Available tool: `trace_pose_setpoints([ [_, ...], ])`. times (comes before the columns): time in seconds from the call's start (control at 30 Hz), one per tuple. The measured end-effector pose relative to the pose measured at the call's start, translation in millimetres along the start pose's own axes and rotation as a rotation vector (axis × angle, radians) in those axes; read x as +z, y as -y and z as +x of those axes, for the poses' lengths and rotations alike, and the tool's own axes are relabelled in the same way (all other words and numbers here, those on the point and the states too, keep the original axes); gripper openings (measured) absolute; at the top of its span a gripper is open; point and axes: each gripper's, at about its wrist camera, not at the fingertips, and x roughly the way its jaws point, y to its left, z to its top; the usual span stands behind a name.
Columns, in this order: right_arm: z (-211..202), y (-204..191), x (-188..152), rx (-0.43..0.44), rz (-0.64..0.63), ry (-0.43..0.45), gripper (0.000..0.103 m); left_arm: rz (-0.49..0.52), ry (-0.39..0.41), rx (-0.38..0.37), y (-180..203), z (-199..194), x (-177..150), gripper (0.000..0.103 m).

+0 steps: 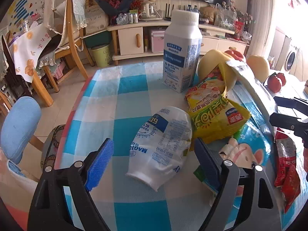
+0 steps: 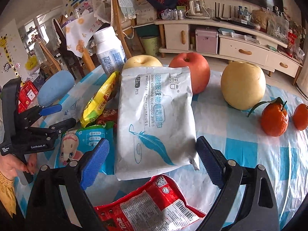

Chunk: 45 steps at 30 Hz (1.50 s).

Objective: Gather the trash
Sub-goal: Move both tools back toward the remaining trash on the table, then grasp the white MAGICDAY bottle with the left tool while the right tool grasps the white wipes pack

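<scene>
Reaching over a table (image 1: 134, 88) in a blue-and-white checked cloth, a person held a gripper in each hand; the left gripper (image 1: 154, 157) stood with its blue pads wide apart and empty, angled down at a crushed white bottle (image 1: 163, 148) lying on its side. The bottle lay straight ahead between the pads but touched neither; its long axis ran roughly along the reach, neck end nearest the gripper, so the pads would meet its flattened sides. The left hand was plainly the nearer one to it.

The right gripper (image 2: 154, 163) was likewise spread wide and held nothing; a pale wipes packet (image 2: 156, 121) lay flat just ahead of it, long axis pointing away, with a red wrapper (image 2: 152, 206) beneath the fingers.

Close against the bottle's right sat a yellow snack bag (image 1: 215, 119), likely to crowd that pad; an upright milk bottle (image 1: 182, 53) stood behind, clear of the approach. Pears, an apple (image 2: 192, 73) and two tangerines lay beyond the packet.
</scene>
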Motion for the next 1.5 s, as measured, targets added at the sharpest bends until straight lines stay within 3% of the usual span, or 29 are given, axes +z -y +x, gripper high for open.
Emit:
trace_pose_setpoints([
  [0.1,7.9,5.7,0.5,-0.002,0.013,-0.015,0.092,-0.009,-0.025,-0.01,-0.4,8.9,3.9,0.082],
  [0.17,9.8,7.4,0.4,0.024,0.024,-0.011,0.092,-0.019,-0.04,-0.021,-0.3,12.2,4.2,0.067],
  [0.2,10.8,6.7,0.5,0.023,0.017,-0.009,0.092,-0.032,-0.063,-0.03,-0.9,16.1,3.7,0.065],
  [0.37,12.7,-3.1,-3.0,0.013,-0.039,-0.005,0.078,-0.038,-0.066,-0.025,3.1,16.3,1.8,0.065],
  [0.47,10.0,-7.8,-7.0,-0.002,-0.083,0.0,0.075,-0.037,-0.071,-0.028,7.7,13.6,-0.7,0.065],
  [1.03,-30.3,-31.7,-50.1,-0.004,-0.143,-0.022,0.073,0.005,-0.075,-0.124,63.1,-30.9,-43.2,0.064],
  [1.13,-40.8,-33.5,-56.1,-0.009,-0.132,-0.024,0.073,0.005,-0.074,-0.156,74.7,-42.6,-53.9,0.054],
  [1.3,-57.4,-43.7,-75.0,-0.036,-0.153,-0.026,0.073,0.0,-0.068,-0.188,90.8,-57.0,-70.0,0.049],
  [1.5,-81.0,-46.0,-86.8,-0.083,-0.137,0.029,0.072,-0.077,-0.057,-0.23,95.2,-71.4,-85.7,0.039],
])
